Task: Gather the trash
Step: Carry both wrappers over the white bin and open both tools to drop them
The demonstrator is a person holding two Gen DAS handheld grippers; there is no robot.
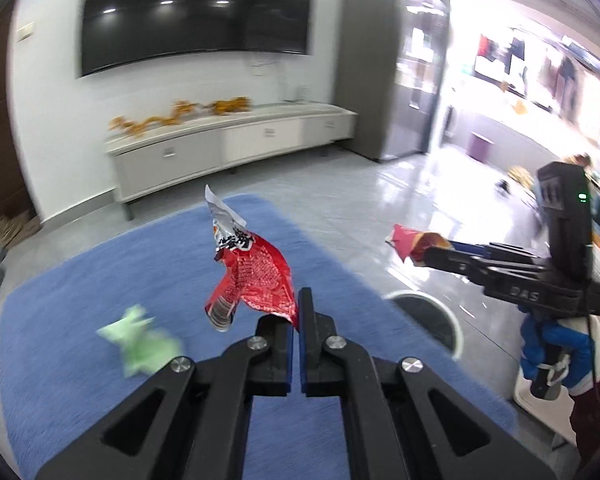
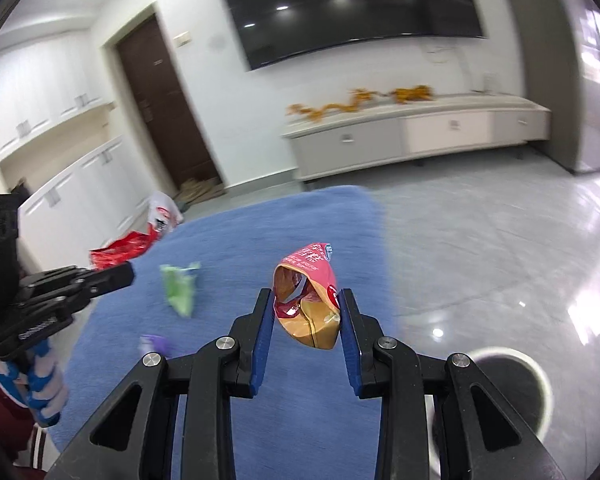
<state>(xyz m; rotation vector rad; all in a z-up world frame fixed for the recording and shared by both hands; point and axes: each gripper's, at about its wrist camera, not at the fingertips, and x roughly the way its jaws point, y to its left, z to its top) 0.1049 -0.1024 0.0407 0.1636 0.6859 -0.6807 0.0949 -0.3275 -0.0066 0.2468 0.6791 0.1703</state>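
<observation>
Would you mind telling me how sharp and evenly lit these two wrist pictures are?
Left wrist view: the doorway area at the right is blown out, the green wrapper smears with motion blur, and the left gripper stays sharp. Right wrist view: the right gripper and its pink and tan packet are crisp, the blue rug streaks, and the tile floor glares.

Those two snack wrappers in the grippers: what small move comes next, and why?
Probably carry both toward the round bin at lower right. The left gripper is shut on the red wrapper, the right gripper on the pink and tan packet, both lifted off the blue rug, where a green scrap lies.
</observation>
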